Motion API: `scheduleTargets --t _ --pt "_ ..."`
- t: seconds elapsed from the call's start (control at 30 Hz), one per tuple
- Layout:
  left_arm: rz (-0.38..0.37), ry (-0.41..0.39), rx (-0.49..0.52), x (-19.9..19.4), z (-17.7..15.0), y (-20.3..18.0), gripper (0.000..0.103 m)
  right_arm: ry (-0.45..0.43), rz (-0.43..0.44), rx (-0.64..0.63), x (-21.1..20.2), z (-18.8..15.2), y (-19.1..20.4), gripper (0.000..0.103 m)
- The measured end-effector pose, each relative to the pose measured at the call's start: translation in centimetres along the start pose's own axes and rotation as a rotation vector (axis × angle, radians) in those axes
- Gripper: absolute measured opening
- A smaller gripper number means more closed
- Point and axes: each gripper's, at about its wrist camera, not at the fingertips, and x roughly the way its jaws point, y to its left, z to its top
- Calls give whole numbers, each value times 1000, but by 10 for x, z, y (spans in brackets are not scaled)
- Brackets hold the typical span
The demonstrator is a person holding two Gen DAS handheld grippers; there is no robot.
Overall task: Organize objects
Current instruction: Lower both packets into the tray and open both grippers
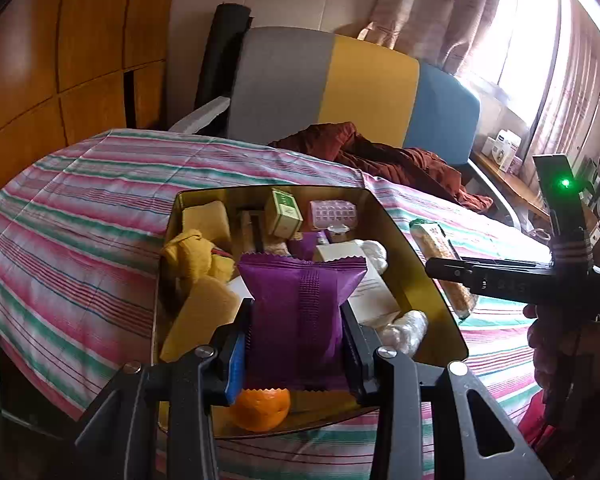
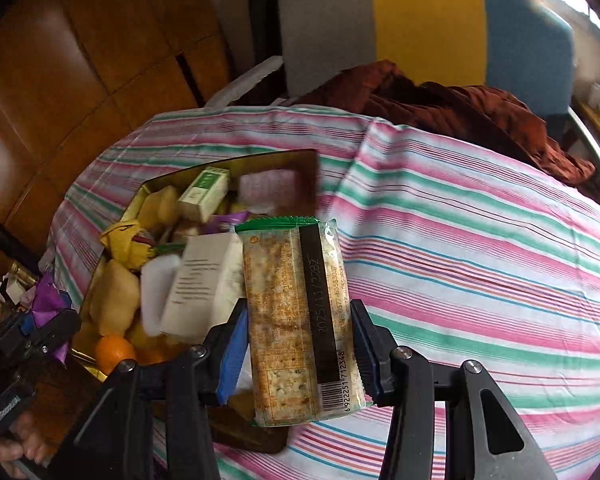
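Holding purple packet [image 1: 300, 312] in left tool [image 1: 296, 344] | right tool [image 2: 300, 352] grips cracker pack [image 2: 300, 320] | gold tin [image 1: 420, 256]: sponges, boxes, orange [image 1: 260, 408]

A tin tray [image 1: 420, 264] lay on the cloth-covered table [image 1: 80, 208]. In it: an orange [image 1: 260, 408] at the near edge, a small carton [image 1: 284, 212] and a blister pack [image 1: 332, 212] at the far end. A chair [image 1: 340, 88] stood behind the table, a crumpled garment [image 1: 400, 160] on its seat. 1 snack packet [image 1: 300, 312] hung over the tray; 1 cracker packet [image 2: 300, 320] was right of it.

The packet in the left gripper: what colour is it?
Purple packet, clamped in the left gripper; clearest in the left wrist view.
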Motion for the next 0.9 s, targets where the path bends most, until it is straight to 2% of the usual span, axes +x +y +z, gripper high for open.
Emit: scheduleTargets --t 0.3,0.53,0.9 --pt "-43 32 -71 11 8 10 39 20 11 -11 22 11 24 49" --pt "-54 30 -79 22 22 8 39 33 -12 -17 32 13 30 49" --pt "-18 46 -86 51 40 2 39 36 -35 -27 40 14 29 49"
